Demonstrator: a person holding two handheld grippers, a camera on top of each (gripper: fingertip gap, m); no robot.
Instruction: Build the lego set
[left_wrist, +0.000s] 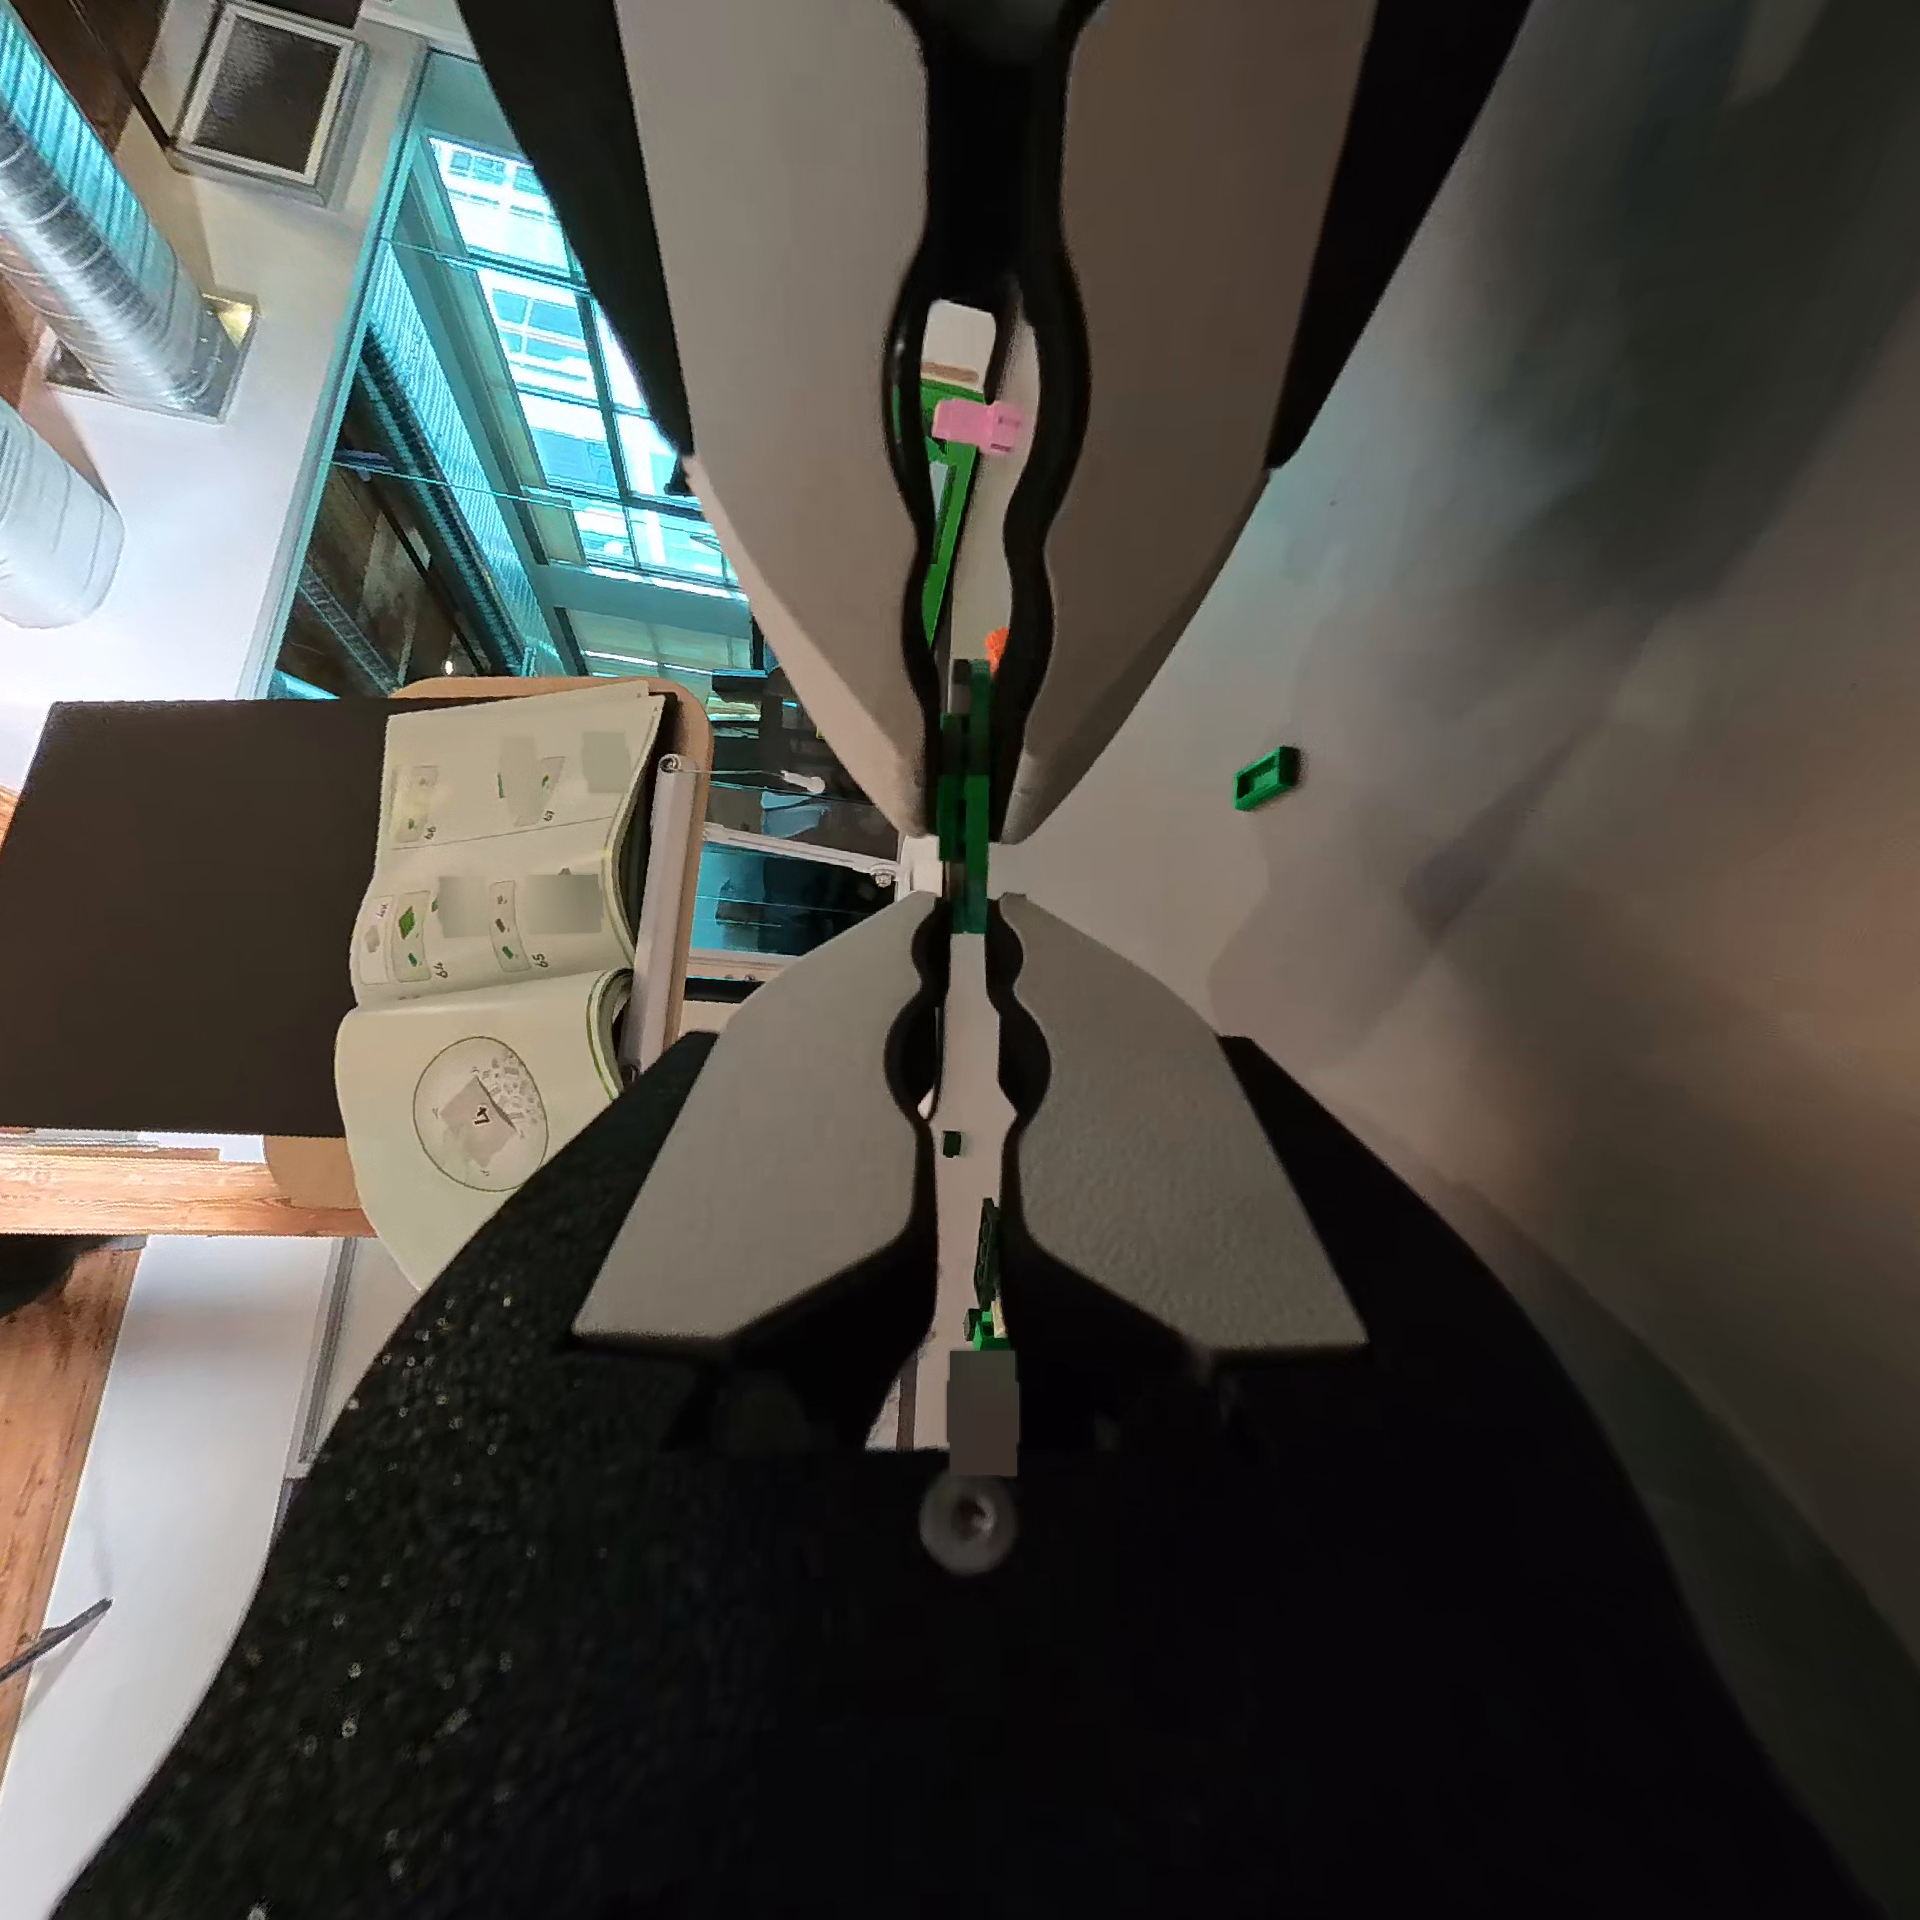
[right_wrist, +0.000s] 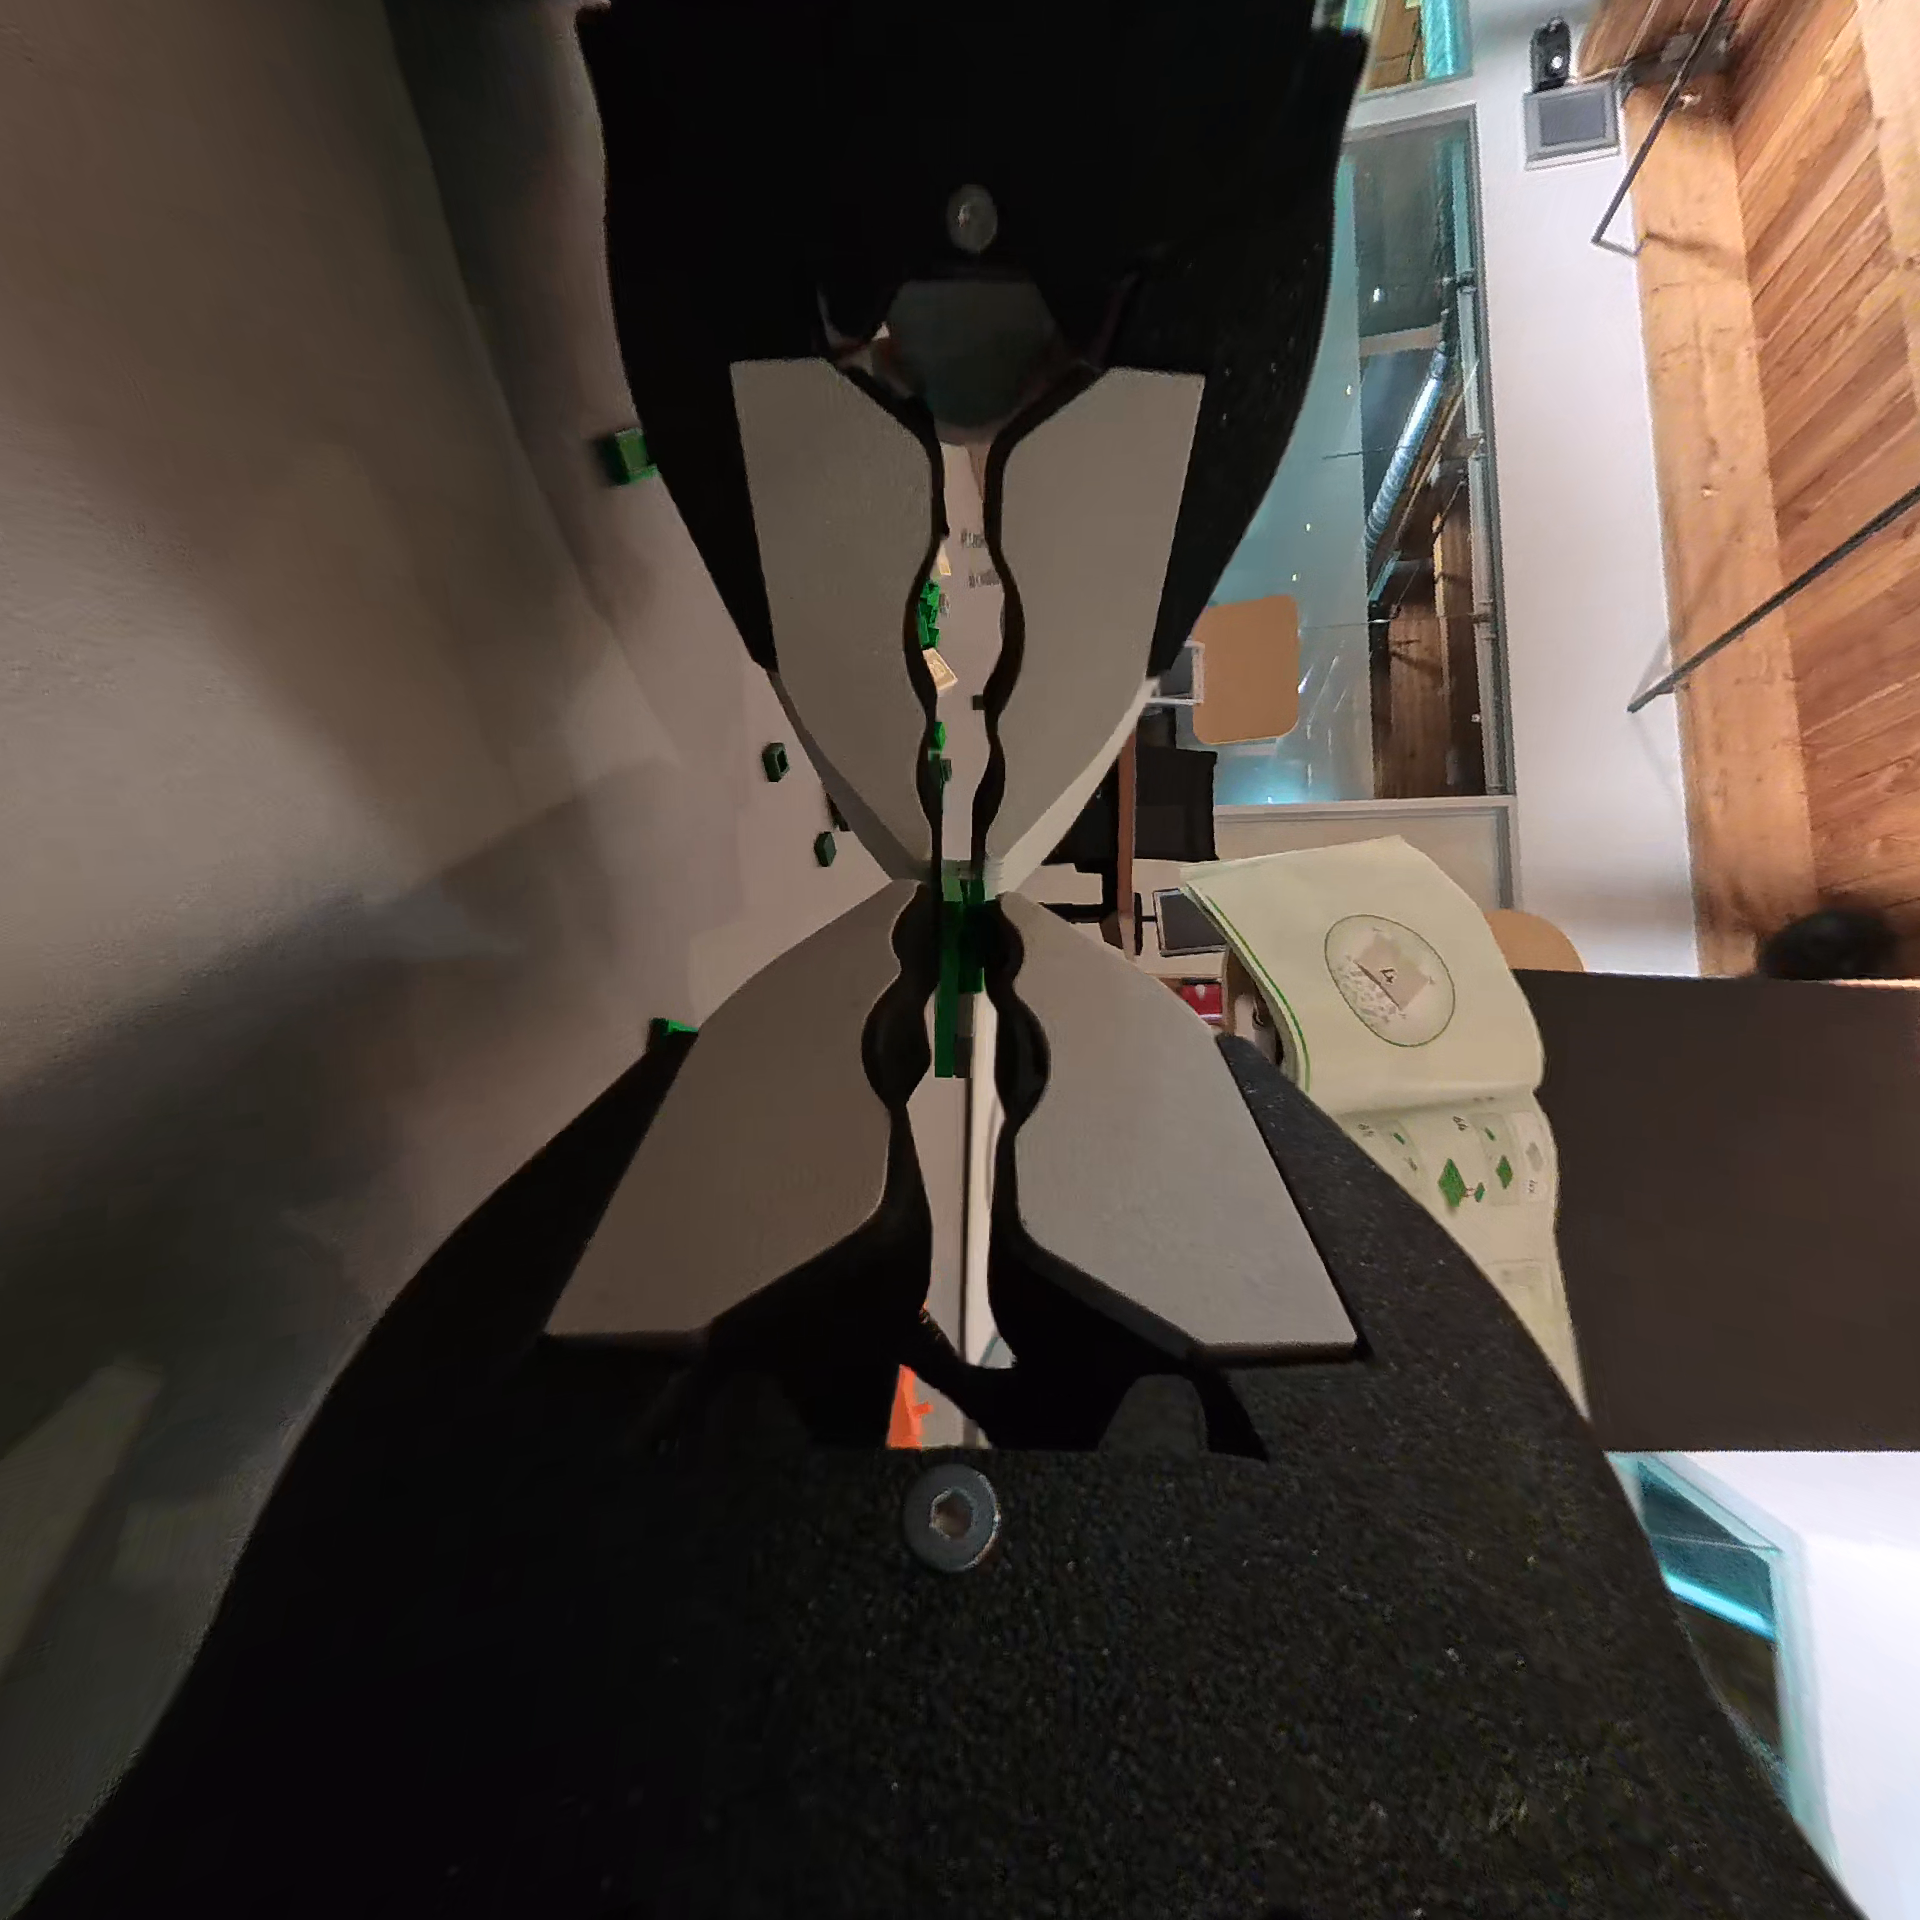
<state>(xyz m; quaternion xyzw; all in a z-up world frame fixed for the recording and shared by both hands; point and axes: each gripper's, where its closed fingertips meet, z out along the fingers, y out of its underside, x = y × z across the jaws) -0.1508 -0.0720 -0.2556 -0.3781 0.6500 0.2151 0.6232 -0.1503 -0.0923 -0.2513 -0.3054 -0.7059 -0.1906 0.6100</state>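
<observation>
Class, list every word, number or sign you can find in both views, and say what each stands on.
Booklet: printed numbers beside its build steps, and one inside a circle on the folded page; legible, but I do not copy writing out.
Table: a few small dark marks, too small to read.
Green brick: no writing seen.

A smooth white tabletop (left_wrist: 1558, 727) is shown as the supporting surface. A small green rectangular plastic brick (left_wrist: 1265, 777) is seen lying alone on it. In the right wrist view, several small dark green bricks (right_wrist: 774, 764) are scattered on the same tabletop. Well apart from the green rectangular brick, an open pale green instruction booklet (left_wrist: 499, 883) is seen at the tabletop's far edge.
</observation>
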